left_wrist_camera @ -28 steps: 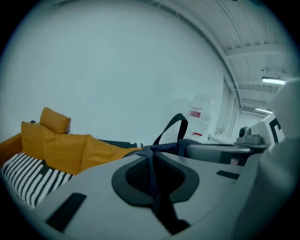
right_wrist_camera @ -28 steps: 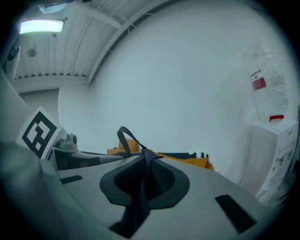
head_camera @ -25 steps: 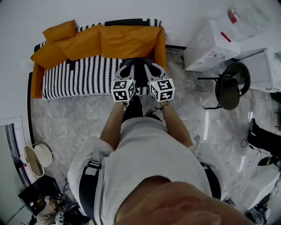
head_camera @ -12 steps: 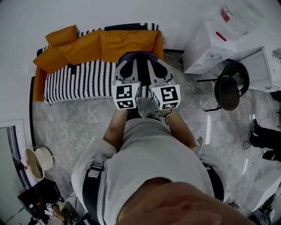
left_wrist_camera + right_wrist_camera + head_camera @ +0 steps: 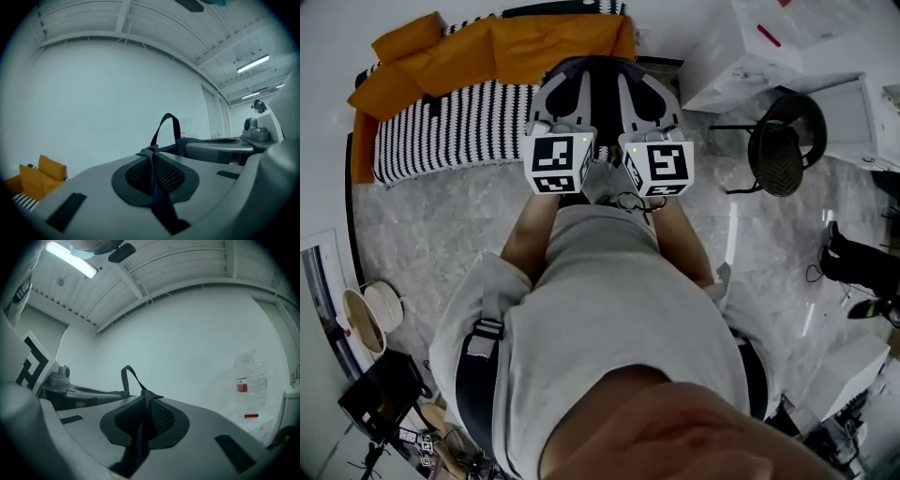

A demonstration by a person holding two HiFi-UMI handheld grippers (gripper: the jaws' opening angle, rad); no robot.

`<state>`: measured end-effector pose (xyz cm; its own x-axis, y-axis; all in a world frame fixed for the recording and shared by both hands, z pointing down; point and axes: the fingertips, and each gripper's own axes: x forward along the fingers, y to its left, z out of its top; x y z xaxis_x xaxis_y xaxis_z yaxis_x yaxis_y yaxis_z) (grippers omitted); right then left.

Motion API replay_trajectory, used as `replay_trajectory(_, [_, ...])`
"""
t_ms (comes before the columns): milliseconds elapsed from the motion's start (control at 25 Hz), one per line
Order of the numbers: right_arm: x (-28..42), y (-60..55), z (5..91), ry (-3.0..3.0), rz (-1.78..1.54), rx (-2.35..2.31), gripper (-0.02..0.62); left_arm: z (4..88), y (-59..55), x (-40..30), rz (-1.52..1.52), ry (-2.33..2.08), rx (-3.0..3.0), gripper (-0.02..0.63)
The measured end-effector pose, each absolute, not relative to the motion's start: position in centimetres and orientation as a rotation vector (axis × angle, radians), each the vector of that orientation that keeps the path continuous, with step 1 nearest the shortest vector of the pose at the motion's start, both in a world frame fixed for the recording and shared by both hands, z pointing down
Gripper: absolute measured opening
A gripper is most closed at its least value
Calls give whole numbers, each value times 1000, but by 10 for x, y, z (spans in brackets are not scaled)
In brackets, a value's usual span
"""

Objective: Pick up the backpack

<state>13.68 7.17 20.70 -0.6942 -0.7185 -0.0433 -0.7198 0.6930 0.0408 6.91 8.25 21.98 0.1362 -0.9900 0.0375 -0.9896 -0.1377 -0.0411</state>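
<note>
The backpack is dark navy; a bit of it (image 5: 600,89) shows between my two grippers in the head view, the rest is hidden under them. My left gripper (image 5: 572,73) is shut on one of its dark straps (image 5: 157,187), which runs between the jaws out to a carry loop (image 5: 169,126). My right gripper (image 5: 628,73) is shut on another strap (image 5: 140,430), with the same loop (image 5: 130,377) beyond its tips. Both grippers are held side by side, level, above the edge of the sofa (image 5: 441,131).
The sofa has a black-and-white striped cover and orange cushions (image 5: 487,52). A black round chair (image 5: 780,150) and white boxes (image 5: 741,56) stand at the right. A person's leg (image 5: 853,267) is at the far right. Baskets (image 5: 366,319) sit at the left.
Both grippers have risen together with the straps between their jaws and look larger in the head view. The sofa has slid toward the top of the picture.
</note>
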Motion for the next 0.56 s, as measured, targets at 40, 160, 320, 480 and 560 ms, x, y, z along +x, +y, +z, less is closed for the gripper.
replay_trajectory(40, [141, 74, 207, 2864, 84, -1231, 52, 219, 84, 73, -89, 2045, -2369, 23])
replay_trajectory(160, [152, 77, 206, 2851, 76, -1260, 52, 218, 86, 84, -94, 2010, -2384, 23])
replay_trajectory(320, [170, 79, 203, 2833, 66, -1297, 52, 217, 87, 102, -93, 1966, -2412, 23])
replay_trajectory(480, [191, 83, 203, 2795, 46, -1355, 52, 220, 90, 123, -118, 1902, -2453, 23])
replay_trajectory(560, [200, 84, 203, 2778, 38, -1381, 52, 222, 91, 131, -130, 1875, -2477, 23])
